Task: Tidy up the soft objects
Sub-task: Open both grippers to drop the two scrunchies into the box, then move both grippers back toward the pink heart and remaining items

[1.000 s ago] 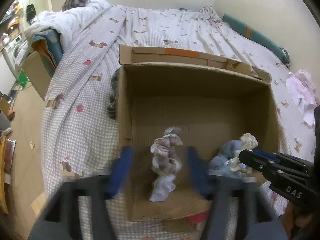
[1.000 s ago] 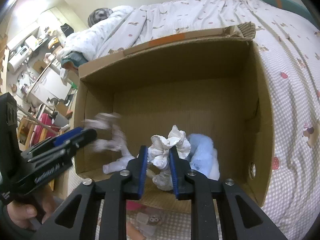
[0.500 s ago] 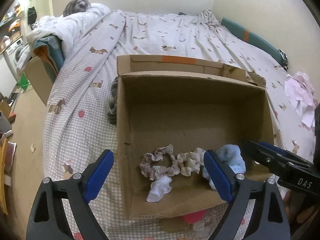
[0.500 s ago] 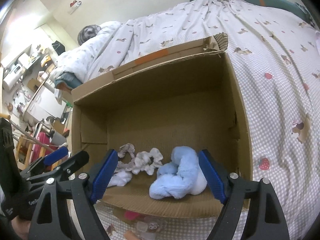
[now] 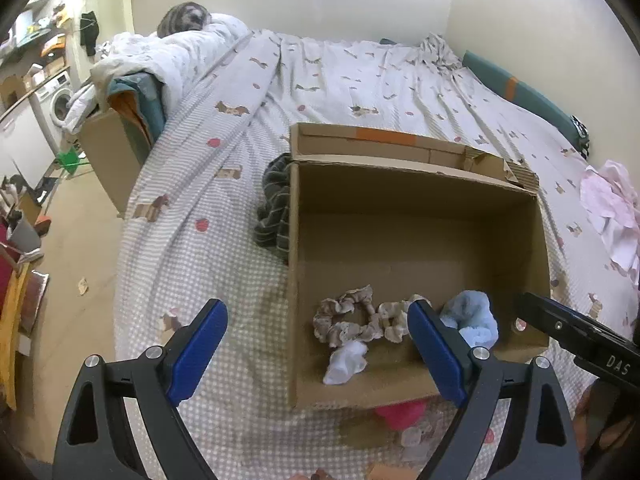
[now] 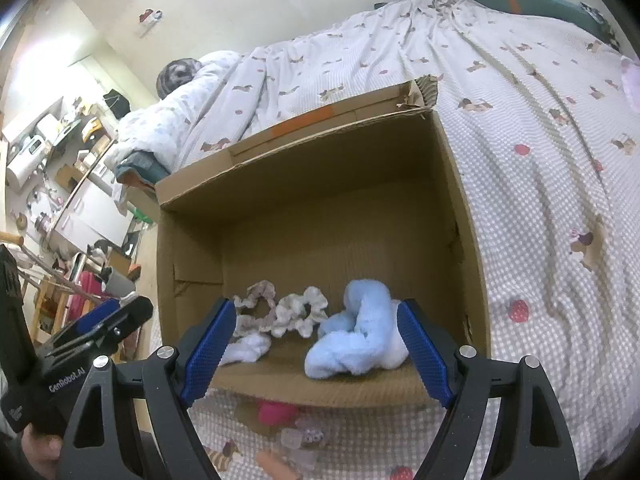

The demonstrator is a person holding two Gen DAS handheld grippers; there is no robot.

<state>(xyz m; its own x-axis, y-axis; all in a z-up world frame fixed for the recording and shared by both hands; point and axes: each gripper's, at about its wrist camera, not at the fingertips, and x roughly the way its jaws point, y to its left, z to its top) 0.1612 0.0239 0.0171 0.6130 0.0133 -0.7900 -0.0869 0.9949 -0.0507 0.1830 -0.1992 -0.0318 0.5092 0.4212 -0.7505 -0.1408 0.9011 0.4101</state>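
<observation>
Both items dropped since a second ago: the left gripper [image 5: 316,344] let go of the beige scrunchie [image 5: 347,318], the right gripper [image 6: 314,344] let go of the white scrunchie [image 6: 299,312]. Both pairs of jaws have just been opening and now stand wide, nothing pinched. Both have pulled back and up from the cardboard box [image 5: 416,184]. In the box on the bed [image 5: 344,76], along the near wall: beige scrunchie, white scrunchie touching it, white sock [image 5: 345,362] just in front, light blue fluffy cloth [image 6: 360,334] to the right. Likely this drop-off is done. Still outside: pink item [image 6: 276,412] just beside the box front, pink cloth [image 5: 610,216] well apart, dark striped cloth [image 5: 274,208] against the box's left wall. Probably next pickups.
</observation>
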